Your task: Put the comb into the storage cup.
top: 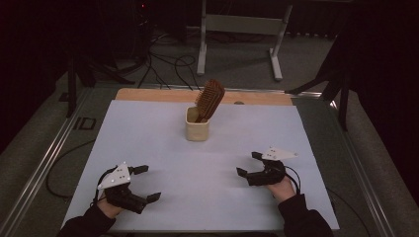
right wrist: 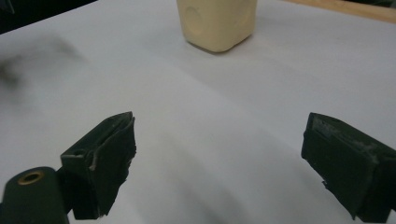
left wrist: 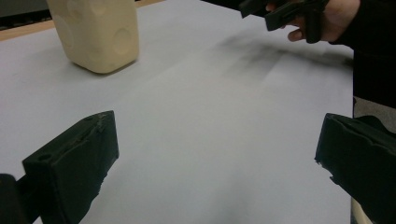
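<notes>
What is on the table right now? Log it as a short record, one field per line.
surface: white sheet over a wooden table
container: cream cup, upright, middle far part of the sheet
contents: brown hairbrush standing in the cup, head up, leaning right
left gripper: jaws open, holding nothing, near left of the sheet
right gripper: jaws open, holding nothing, near right of the sheet
contact: neither gripper touches the cup or the hairbrush
</notes>
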Motion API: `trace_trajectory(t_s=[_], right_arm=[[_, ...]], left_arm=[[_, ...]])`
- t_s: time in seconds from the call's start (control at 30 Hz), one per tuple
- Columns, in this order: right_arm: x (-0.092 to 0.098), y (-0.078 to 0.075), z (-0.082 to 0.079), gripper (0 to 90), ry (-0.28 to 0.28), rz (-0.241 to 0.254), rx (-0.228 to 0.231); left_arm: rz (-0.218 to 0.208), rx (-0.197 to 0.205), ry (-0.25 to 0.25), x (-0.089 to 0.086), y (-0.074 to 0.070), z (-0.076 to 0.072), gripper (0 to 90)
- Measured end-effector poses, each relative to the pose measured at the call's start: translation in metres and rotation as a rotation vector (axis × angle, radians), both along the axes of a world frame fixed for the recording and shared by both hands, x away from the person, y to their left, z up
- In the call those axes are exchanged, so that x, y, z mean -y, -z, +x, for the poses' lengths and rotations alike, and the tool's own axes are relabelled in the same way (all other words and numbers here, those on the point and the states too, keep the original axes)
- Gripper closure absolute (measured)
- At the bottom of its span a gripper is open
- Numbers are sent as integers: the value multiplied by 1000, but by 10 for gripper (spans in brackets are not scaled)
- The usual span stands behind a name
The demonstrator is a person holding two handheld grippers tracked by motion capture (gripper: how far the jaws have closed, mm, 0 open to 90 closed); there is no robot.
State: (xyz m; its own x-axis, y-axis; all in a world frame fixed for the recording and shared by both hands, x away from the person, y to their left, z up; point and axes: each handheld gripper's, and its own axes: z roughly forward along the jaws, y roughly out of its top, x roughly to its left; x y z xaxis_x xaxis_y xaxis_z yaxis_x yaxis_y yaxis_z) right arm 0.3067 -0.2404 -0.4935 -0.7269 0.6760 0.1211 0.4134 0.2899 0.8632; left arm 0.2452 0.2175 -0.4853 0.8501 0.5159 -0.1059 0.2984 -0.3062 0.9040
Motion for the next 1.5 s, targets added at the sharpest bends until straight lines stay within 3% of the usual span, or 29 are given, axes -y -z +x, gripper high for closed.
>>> trace_trajectory(t_s=[0.3,0.57,1.1,1.5], right_arm=[[14,-3,-19,96,35,-13,58],[24,-4,-30,96,66,-16,75],[36,8,-41,97,116,-39,66],[28,10,-40,96,89,-57,62]], left_arm=[[11,7,3,1,0,-1,1],[13,3,0,1,1,-1,1],[19,8,1,2,0,-2,1],[25,9,2,2,0,-3,1]])
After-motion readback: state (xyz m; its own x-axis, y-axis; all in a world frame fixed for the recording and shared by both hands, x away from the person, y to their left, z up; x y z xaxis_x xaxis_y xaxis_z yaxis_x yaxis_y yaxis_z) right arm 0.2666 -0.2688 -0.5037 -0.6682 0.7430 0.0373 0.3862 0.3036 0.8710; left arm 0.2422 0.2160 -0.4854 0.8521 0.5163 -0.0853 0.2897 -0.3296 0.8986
